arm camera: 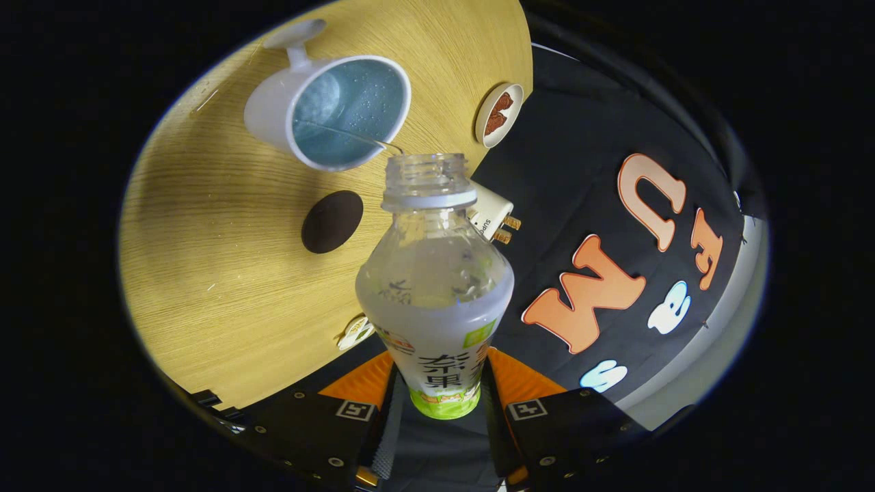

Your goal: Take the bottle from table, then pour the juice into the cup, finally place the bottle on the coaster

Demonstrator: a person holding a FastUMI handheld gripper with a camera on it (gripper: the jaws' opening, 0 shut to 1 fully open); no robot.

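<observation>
The hand-held gripper (pixel 437 393) is clenched on the juice bottle (pixel 435 301), one finger pressing each side of its labelled lower body. The bottle is clear ribbed plastic, uncapped, with a threaded neck and a collar ring below it, and cloudy pale liquid inside. It is tipped toward the cup (pixel 328 109), and a thin stream runs from its mouth over the cup's rim. The cup is a smooth white mug with a handle, blue-tinted inside, where liquid and small bubbles show. It stands on the round worktop (pixel 205 273) of light wood grain. Between the cup and the fingers lies the coaster (pixel 332 221), a dark flat oval, bare. Beyond the bottle's neck sit a small white dish (pixel 499 115) holding something brown, and a white plug adapter (pixel 493 215) with brass pins.
</observation>
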